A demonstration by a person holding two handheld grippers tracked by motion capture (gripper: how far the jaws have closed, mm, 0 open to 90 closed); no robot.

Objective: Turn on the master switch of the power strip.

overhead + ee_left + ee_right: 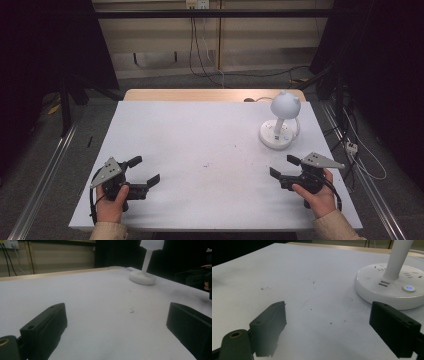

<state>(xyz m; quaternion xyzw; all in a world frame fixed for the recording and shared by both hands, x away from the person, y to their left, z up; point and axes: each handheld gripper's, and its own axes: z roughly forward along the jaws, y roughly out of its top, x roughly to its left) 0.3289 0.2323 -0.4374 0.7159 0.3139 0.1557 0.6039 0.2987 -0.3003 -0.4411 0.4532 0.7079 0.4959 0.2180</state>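
A white desk lamp [280, 125] with a round head and a disc base stands at the table's right rear. Its base [392, 287] carries sockets, USB ports and a lit blue button [409, 287]. The lamp's stem and base [142, 277] rise far off in the left gripper view. My left gripper [145, 170] rests open near the front left of the table, nothing between its jaws. My right gripper [284, 166] stands open at the front right, a short way in front of the lamp base, holding nothing.
The white table top [200, 145] has a few small dark specks [131, 310] near its middle. A wooden strip [200, 95] runs along the far edge. Cables [360, 165] hang off the right side; metal rails [45, 180] flank the table on the floor.
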